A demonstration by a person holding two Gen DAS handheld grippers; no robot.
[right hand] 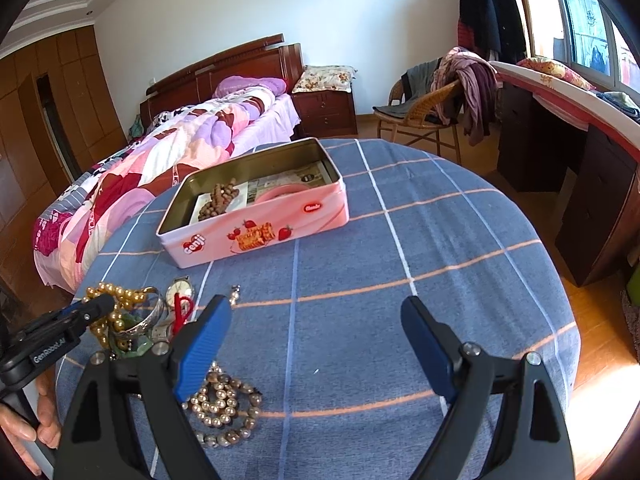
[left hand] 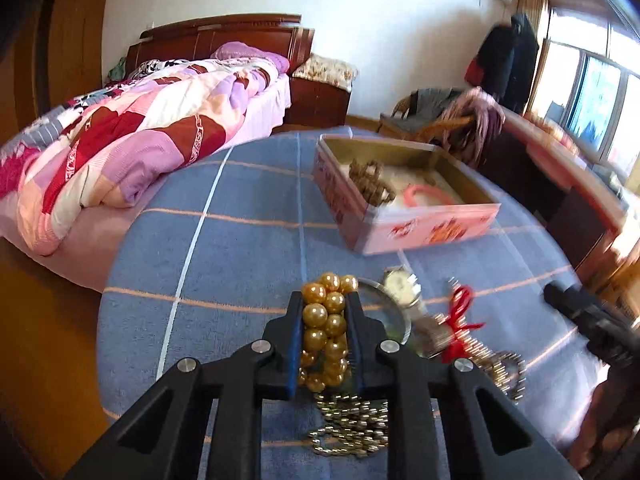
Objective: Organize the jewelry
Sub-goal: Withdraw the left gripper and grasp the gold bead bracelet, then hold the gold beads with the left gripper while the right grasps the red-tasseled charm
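Note:
My left gripper [left hand: 325, 300] is shut on a gold pearl necklace [left hand: 326, 320], its beads bunched between the blue pads; it also shows in the right wrist view [right hand: 114, 300]. A pink biscuit tin [left hand: 404, 228] [right hand: 256, 236] stands open on the table and holds brown wooden beads [right hand: 218, 200] and a pink bangle [right hand: 280, 192]. A wristwatch [left hand: 402, 284], a red cord charm [left hand: 460, 316], a silver bangle [right hand: 150, 320] and a silver bead necklace [right hand: 224, 404] lie near the front. My right gripper [right hand: 316, 320] is open and empty above the cloth.
The round table has a blue checked cloth [right hand: 400, 260]. A bed [right hand: 168, 148] lies behind it to the left. A wicker chair with clothes [right hand: 432, 112] and a dark desk [right hand: 580, 184] stand to the right.

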